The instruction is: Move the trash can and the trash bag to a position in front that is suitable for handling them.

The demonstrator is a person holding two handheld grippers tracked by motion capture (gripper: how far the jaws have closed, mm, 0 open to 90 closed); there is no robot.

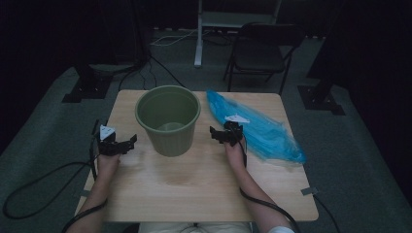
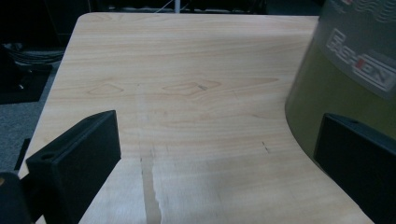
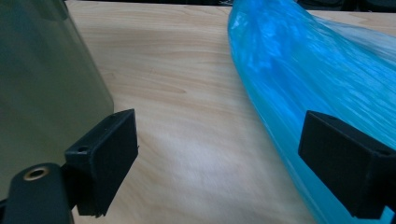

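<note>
The green bin (image 2: 345,79) carries a label reading, seemingly, "FASHION".

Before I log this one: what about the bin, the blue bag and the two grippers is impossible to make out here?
- Green bin: its printed label is cut off by the left gripper view's right edge; the high view is too dim to show whether anything lies inside.
- Blue plastic bag: its right end runs past the right gripper view's edge, and blur hides its opening.
- Left gripper and right gripper: both open, holding nothing.
</note>
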